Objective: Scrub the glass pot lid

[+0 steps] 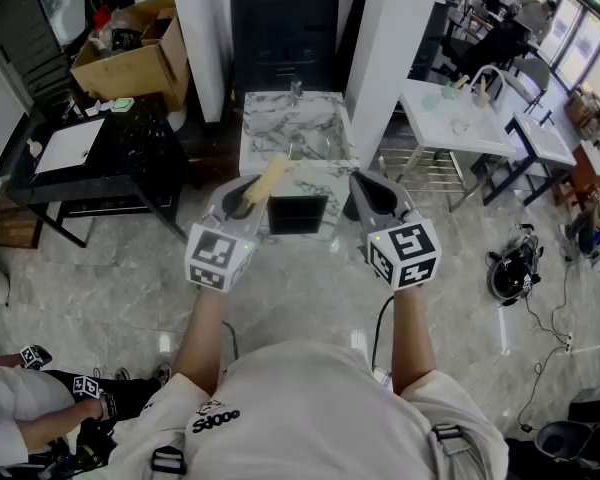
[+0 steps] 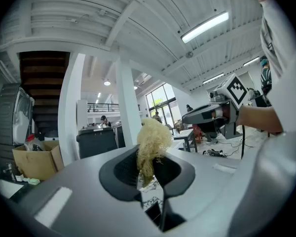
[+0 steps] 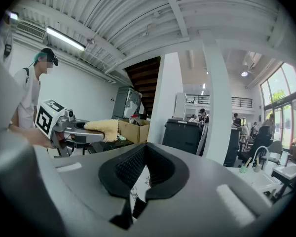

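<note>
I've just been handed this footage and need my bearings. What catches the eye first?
The pale yellow fibrous scrubber pinched in the left gripper stands out most, poking out past its jaws at centre left of the head view. Beside it, the right gripper is shut on nothing. Straight ahead of both stands a marble-topped sink counter; no glass lid shows anywhere.
</note>
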Demonstrator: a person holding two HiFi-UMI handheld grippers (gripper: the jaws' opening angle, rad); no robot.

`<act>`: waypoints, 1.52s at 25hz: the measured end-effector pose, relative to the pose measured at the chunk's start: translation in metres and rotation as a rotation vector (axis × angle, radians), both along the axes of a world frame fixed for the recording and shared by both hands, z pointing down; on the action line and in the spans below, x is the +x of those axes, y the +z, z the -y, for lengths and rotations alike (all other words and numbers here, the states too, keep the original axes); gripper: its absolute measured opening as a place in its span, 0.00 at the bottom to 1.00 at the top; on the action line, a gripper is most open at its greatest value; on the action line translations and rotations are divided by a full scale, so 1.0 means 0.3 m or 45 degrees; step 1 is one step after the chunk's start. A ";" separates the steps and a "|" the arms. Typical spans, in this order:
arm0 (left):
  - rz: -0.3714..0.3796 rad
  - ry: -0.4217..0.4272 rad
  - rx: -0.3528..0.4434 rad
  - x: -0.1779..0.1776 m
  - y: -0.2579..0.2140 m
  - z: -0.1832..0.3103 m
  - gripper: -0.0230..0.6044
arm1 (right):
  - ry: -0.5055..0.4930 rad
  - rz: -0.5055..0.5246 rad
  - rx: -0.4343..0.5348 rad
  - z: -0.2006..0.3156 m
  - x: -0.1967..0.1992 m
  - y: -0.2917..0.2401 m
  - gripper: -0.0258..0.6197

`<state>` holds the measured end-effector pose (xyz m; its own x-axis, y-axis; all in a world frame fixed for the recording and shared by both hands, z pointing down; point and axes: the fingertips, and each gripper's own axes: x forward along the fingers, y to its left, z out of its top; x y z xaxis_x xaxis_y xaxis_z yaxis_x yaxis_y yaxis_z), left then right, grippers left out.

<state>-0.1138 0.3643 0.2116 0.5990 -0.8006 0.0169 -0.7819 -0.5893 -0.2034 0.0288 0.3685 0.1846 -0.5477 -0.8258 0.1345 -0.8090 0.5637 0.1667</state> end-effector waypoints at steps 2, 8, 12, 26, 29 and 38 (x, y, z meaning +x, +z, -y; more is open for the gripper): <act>0.000 -0.003 0.000 0.001 0.003 0.000 0.11 | -0.004 -0.007 -0.004 0.002 0.000 0.005 0.04; -0.010 -0.014 -0.017 0.003 0.008 -0.007 0.11 | -0.056 0.096 -0.038 -0.007 -0.006 0.001 0.04; -0.004 -0.018 -0.024 0.025 0.017 -0.015 0.11 | -0.063 0.097 -0.047 -0.010 0.014 0.011 0.04; 0.034 -0.065 -0.053 0.184 0.073 -0.024 0.11 | -0.208 0.088 -0.139 -0.020 0.160 0.085 0.04; 0.032 -0.088 -0.076 0.205 0.097 -0.025 0.11 | -0.211 0.088 -0.161 -0.005 0.193 0.105 0.04; 0.019 -0.128 -0.108 0.188 0.157 0.052 0.11 | -0.164 0.064 -0.156 0.084 0.215 0.170 0.04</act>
<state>-0.0574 0.3488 0.2588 0.5153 -0.8517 0.0953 -0.8349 -0.5240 -0.1687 0.0935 0.3432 0.2355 -0.6567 -0.7273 0.1995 -0.7341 0.6770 0.0517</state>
